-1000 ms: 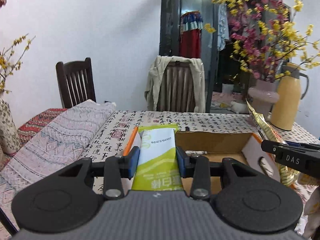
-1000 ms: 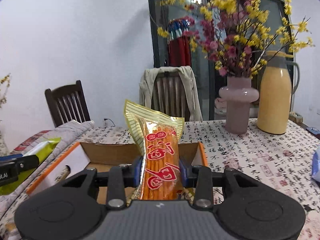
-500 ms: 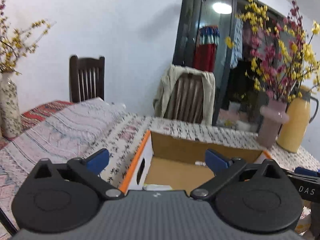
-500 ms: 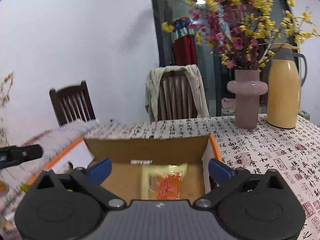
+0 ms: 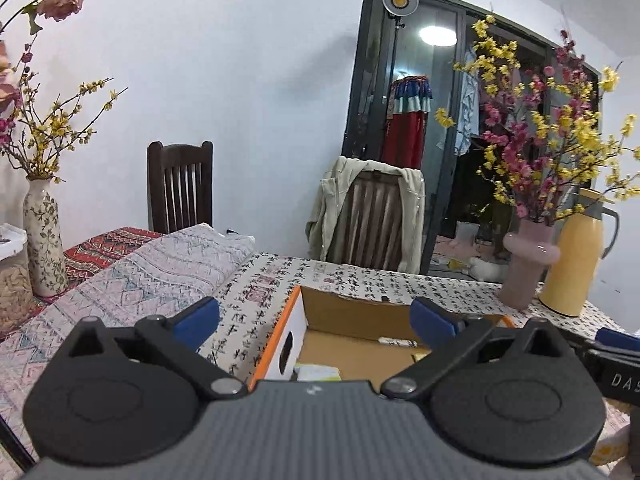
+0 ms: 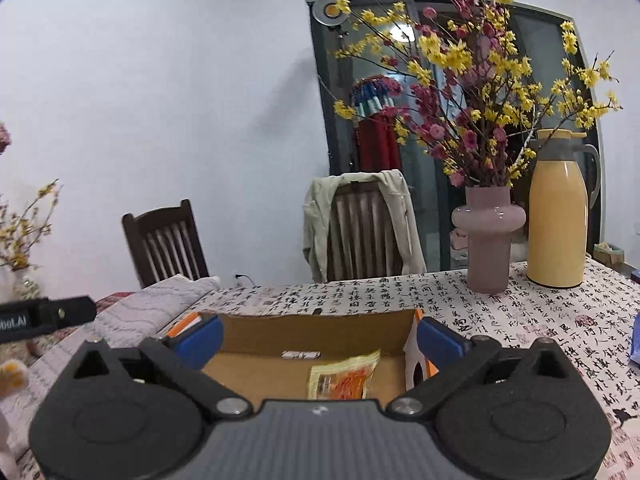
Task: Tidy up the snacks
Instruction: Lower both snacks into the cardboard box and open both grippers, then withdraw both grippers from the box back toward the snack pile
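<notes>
Cardboard box [image 6: 312, 336] holds an orange snack packet [image 6: 344, 378].

My right claw [image 6: 320, 338] is matt black plastic with smooth blue pads [image 6: 440, 338], over a plain brown cardboard box [image 6: 316, 334] holding a glossy, crinkled snack packet [image 6: 344, 376]. The surface [image 6: 520, 320] wears printed cloth; the pink vase [image 6: 488, 236] shines.

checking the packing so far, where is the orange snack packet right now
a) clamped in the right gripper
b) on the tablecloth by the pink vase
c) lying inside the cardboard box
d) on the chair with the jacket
c: the orange snack packet lies flat on the floor of the cardboard box, while the right gripper stands wide open above it with nothing between its pads.
</notes>
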Action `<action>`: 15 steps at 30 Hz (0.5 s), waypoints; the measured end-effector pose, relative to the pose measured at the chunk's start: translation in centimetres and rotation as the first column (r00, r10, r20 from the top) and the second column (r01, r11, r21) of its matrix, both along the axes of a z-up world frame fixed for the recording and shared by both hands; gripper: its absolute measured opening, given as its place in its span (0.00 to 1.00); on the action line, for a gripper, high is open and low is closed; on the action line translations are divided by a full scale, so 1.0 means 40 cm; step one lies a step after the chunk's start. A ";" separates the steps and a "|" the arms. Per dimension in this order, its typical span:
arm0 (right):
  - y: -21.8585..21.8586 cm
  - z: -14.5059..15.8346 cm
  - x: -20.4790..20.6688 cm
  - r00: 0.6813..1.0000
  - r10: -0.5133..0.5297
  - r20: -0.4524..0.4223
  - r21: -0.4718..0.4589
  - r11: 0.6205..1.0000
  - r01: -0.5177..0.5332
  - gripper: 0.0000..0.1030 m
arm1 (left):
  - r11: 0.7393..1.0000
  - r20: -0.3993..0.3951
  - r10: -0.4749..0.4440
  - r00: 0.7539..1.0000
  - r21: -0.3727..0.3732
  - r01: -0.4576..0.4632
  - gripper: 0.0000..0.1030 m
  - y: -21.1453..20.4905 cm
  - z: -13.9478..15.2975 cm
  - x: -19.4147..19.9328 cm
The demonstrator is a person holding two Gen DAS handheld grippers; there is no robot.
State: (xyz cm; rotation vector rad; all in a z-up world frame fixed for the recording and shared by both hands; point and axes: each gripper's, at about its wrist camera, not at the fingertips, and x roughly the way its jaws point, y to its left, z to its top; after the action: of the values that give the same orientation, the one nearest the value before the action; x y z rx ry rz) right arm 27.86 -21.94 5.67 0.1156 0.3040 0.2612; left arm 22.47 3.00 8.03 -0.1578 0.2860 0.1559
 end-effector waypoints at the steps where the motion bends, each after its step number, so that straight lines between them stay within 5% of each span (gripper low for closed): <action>1: -0.004 0.000 -0.015 1.000 0.005 -0.005 0.005 1.000 -0.005 1.00 | 1.000 -0.004 -0.009 1.000 -0.008 0.009 1.00 0.000 -0.001 -0.014; 15: -0.013 -0.064 -0.219 0.997 0.023 -0.071 -0.002 1.000 -0.024 1.00 | 0.995 -0.078 -0.087 0.993 -0.061 0.082 1.00 0.000 -0.068 -0.199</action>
State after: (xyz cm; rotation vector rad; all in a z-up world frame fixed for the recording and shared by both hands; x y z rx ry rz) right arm 19.12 -22.44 3.12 0.1185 0.3767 0.2803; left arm 14.49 2.99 5.33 -0.1967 0.3767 0.0698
